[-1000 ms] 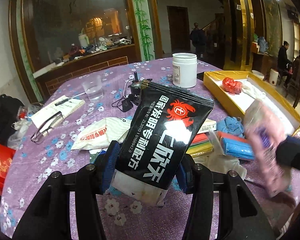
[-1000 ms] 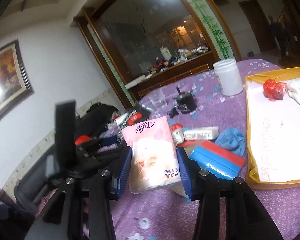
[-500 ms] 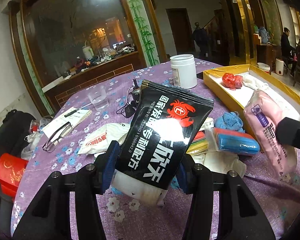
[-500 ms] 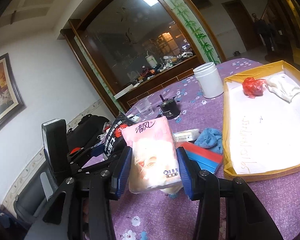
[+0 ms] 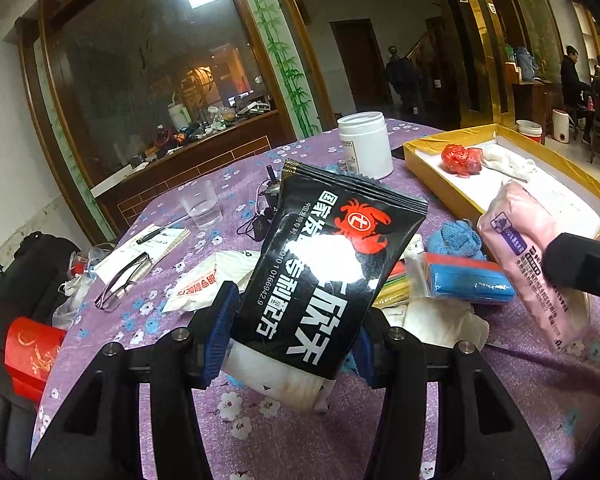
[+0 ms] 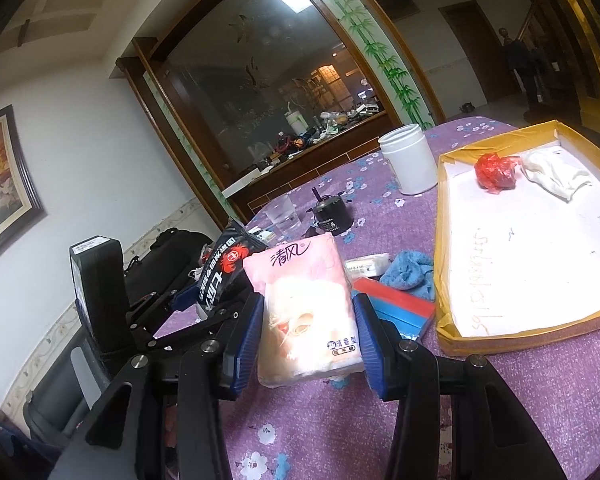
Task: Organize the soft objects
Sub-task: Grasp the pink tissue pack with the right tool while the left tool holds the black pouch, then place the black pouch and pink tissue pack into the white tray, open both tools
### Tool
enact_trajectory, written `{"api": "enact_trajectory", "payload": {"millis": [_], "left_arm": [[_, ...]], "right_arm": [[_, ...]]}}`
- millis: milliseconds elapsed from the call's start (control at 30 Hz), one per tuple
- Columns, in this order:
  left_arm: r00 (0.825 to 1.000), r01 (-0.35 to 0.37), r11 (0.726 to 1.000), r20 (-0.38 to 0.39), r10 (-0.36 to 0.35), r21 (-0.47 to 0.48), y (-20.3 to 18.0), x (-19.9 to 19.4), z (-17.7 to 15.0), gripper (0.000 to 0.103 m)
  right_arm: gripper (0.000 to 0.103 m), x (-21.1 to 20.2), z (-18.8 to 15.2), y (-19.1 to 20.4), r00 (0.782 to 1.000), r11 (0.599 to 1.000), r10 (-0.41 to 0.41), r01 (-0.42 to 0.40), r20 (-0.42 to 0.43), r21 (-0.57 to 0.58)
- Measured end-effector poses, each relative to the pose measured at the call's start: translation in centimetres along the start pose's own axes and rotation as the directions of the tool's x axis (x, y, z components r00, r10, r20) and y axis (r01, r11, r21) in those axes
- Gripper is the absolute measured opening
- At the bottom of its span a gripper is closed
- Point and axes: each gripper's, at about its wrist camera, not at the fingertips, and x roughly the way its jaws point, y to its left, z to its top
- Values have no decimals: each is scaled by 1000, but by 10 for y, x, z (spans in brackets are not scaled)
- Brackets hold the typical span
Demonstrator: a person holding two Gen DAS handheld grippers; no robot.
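Above table [image 5: 308,432], both tongs seemingly tilted

Both grippers were black frames with silver screws. The left gripper [image 5: 292,332] carried ribbed blue pads [image 5: 219,332]. The right gripper [image 6: 308,340] looked identical.

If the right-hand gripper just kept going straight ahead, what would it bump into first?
Probably the blue-and-red packet lying just beyond the pink tissue pack that the right gripper holds, with the blue cloth behind it. Depth is hard to judge.
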Motion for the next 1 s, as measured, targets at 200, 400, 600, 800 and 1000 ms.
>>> {"api": "enact_trajectory", "payload": {"millis": [200,400,600,800,1000], "left_arm": [[1000,4,1000,-1,-4,-8,1,0,0,50],[996,84,995,-15,-85,-49,12,0,10,50],[971,228,968,-56,-234,-104,13,6,35,50],[909,386,913,-118,-401,-127,-18,22,72,50],[842,489,859,-175,-511,-153,-73,43,108,50]], "right_arm": [[46,3,0,-1,1000,1000,-11,11,-10,1],[46,1,2,-2,999,999,-34,34,-8,-2],[46,-12,13,-16,996,996,-90,89,23,28],[46,-31,33,-40,984,984,-167,163,56,74],[47,-49,55,-73,960,956,-271,261,64,136]]}}
